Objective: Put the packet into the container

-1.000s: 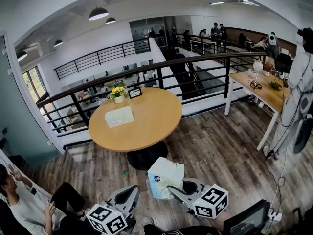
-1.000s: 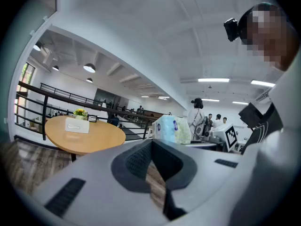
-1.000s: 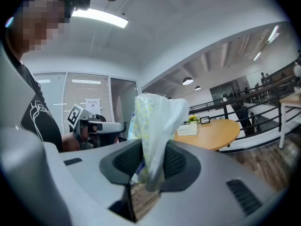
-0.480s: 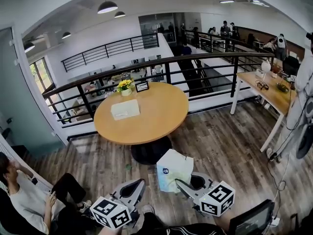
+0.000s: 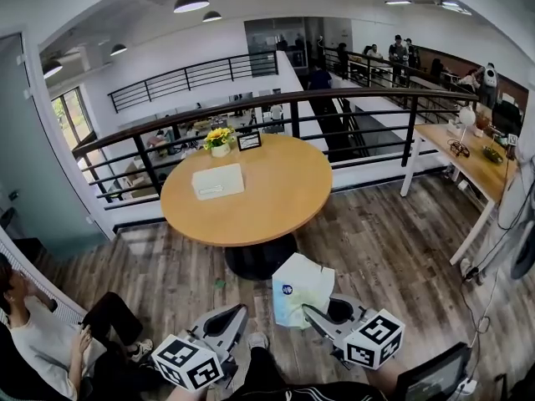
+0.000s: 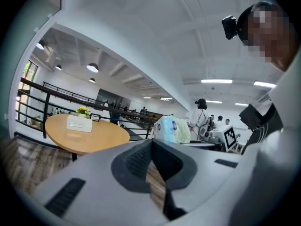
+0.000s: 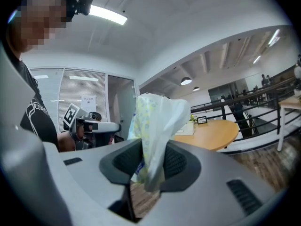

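My right gripper point(image 5: 313, 315) is shut on the lower edge of a white plastic tissue packet point(image 5: 301, 288), held up over the wooden floor near my feet. In the right gripper view the packet point(image 7: 155, 121) stands between the pads of the right gripper point(image 7: 148, 171), pinched at its bottom. A white rectangular container point(image 5: 218, 180) lies on the round wooden table point(image 5: 280, 199), ahead and to the left of the packet. My left gripper point(image 5: 235, 312) hangs low at the left, shut and holding nothing. The left gripper view shows the packet point(image 6: 172, 130) and the container point(image 6: 79, 123) far off.
A flower pot point(image 5: 220, 139) and a small frame point(image 5: 249, 141) stand at the table's far edge. A black railing point(image 5: 359, 98) runs behind it. A person sits at the lower left point(image 5: 42, 341). A wooden desk point(image 5: 468, 164) and a standing person point(image 5: 520, 224) are at the right.
The table and container have come nearer and more to the middle of the head view. Both grippers and the packet have shifted slightly right; the grip on the packet is unchanged.
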`<state>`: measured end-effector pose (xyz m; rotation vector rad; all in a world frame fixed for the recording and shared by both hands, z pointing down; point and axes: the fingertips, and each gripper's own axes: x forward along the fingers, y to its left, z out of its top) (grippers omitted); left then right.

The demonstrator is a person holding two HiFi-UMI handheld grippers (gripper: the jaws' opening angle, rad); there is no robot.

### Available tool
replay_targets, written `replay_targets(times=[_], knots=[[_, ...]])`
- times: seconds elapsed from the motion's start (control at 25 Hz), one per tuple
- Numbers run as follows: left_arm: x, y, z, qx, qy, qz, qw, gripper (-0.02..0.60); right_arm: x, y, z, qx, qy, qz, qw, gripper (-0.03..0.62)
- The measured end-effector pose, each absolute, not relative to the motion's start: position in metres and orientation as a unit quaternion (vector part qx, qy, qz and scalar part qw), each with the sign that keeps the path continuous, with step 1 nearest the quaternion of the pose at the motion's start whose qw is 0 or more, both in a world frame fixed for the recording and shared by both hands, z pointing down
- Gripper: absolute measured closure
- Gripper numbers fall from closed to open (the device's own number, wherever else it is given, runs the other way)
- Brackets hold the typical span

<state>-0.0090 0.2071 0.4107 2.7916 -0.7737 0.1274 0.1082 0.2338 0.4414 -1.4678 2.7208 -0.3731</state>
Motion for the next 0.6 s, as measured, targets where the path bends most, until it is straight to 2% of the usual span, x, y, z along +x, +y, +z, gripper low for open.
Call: replay_targets(times=[0.6], knots=[[-0.028,0.024,0.413,0.948,-0.273,0.057,0.155,0.577,0.092,0.061,0.458,-0.47,0.866,-0.171,-0.03,0.477]])
